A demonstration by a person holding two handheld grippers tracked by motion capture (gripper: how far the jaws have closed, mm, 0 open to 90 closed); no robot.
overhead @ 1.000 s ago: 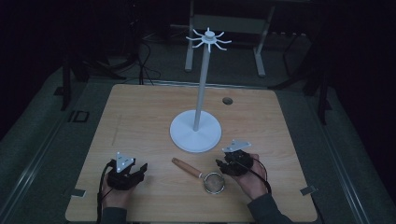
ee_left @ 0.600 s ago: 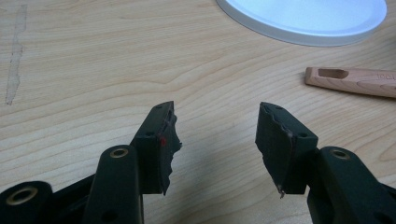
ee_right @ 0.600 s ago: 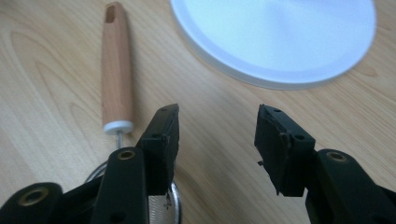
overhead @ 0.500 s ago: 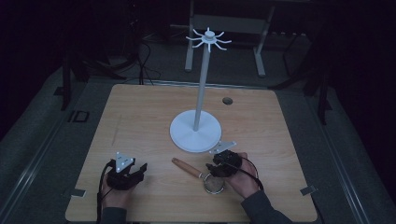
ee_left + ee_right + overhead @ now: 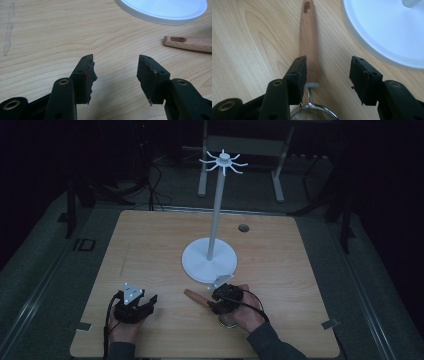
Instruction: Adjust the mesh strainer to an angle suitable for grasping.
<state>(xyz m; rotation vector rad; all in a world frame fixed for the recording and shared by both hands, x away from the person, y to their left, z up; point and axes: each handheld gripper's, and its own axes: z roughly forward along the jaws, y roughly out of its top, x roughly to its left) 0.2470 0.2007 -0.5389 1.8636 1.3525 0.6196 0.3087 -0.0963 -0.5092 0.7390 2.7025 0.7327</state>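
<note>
A small metal strainer (image 5: 312, 111) with a long wooden handle (image 5: 309, 42) lies flat on the table in front of the white stand. My right gripper (image 5: 328, 72) hovers low over it. Its jaws have just been opening and stand apart, with the handle's near end between them, close beside the left jaw and not pressed. From above, the right gripper (image 5: 211, 302) covers the strainer's bowl, and the handle (image 5: 192, 295) pokes out to its left. My left gripper (image 5: 149, 302) rests open at the table's front left, nothing between its jaws (image 5: 116, 72).
A tall white stand (image 5: 215, 205) with a ring of hooks on top rises from a round white base (image 5: 209, 265) mid-table; that base (image 5: 387, 30) lies just right of my right jaws. A small dark hole (image 5: 243, 227) sits near the far edge.
My right hand has slid left and a little down over the strainer, toward its handle, and its jaws stand wider. The left hand has stayed put.
</note>
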